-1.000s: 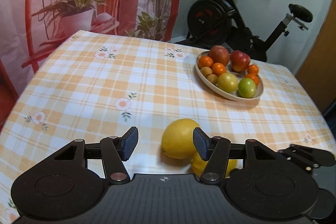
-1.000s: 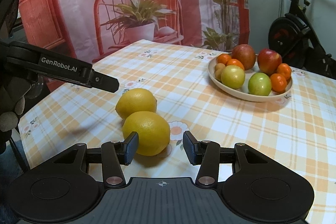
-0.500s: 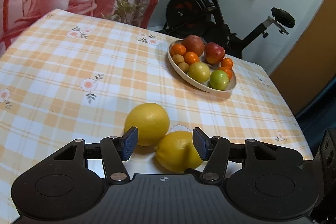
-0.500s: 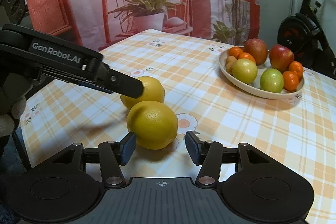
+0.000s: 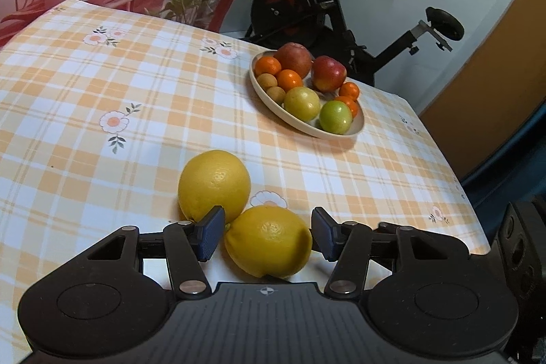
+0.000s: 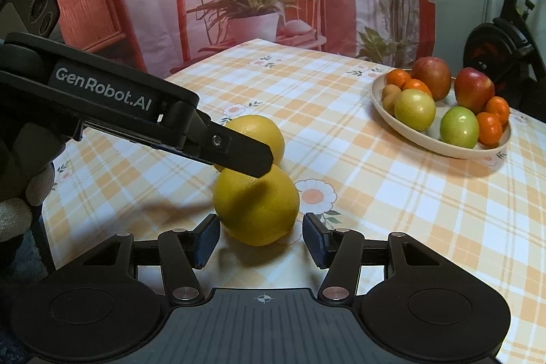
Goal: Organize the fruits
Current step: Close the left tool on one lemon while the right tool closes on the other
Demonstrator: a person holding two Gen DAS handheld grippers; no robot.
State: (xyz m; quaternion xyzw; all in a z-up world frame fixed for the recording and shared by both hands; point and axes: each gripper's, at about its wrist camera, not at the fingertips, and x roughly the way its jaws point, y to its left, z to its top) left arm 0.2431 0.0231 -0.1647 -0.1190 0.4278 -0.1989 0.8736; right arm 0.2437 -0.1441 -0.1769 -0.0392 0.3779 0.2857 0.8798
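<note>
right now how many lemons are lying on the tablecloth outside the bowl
2. The near lemon sits between the left tool's fingers; the far lemon touches it just behind. None looks hidden.

Two yellow lemons lie on the table [image 5: 85, 111]: the far lemon [image 5: 214, 182] and the near lemon [image 5: 269, 240]. One cream bowl [image 5: 358, 125] holds ten fruits. Two are red apples [image 5: 328, 73], two are yellow-green apples [image 5: 335, 117], four are small oranges [image 5: 289, 79], and two are small brown fruits [image 5: 267, 80]. Two claws are in view, the left claw [image 5: 266, 236] and the right claw [image 6: 260, 239]. One exercise bike [image 5: 307, 9] stands behind the table.
</note>
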